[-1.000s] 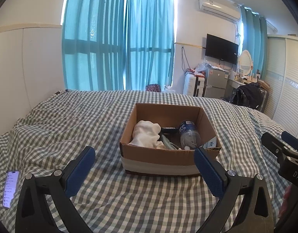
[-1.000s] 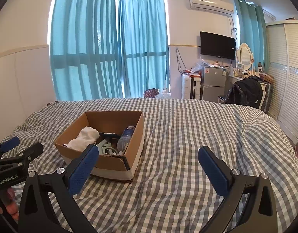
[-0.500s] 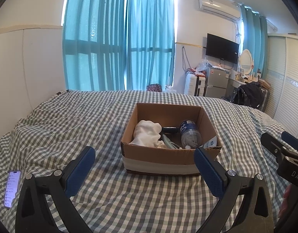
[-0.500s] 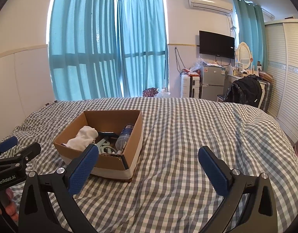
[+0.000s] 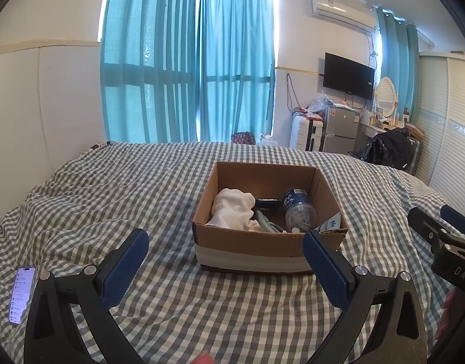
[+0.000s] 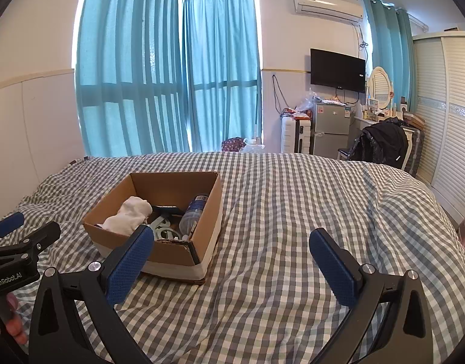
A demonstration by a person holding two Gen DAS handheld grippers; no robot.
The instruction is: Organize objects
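An open cardboard box [image 5: 262, 250] sits on the checked bed; it also shows in the right wrist view [image 6: 171, 254]. Inside lie a white cloth [image 5: 234, 209], a clear plastic bottle with a blue label [image 5: 297, 209], a dark object [image 5: 267, 203] and pale green items [image 6: 162, 226]. My left gripper [image 5: 224, 265] is open and empty, just in front of the box. My right gripper [image 6: 232, 265] is open and empty, to the right of the box above bare bedding.
A phone [image 5: 21, 294] lies lit on the bed at the far left. The checked bedspread [image 6: 308, 212] stretches right of the box. Beyond the bed stand a suitcase [image 6: 294, 135], a small fridge [image 6: 331, 129] and a chair with a black jacket [image 6: 381, 144].
Both views have shifted slightly; the box sits a touch lower and nearer in the left wrist view. Both grippers stay open and empty.
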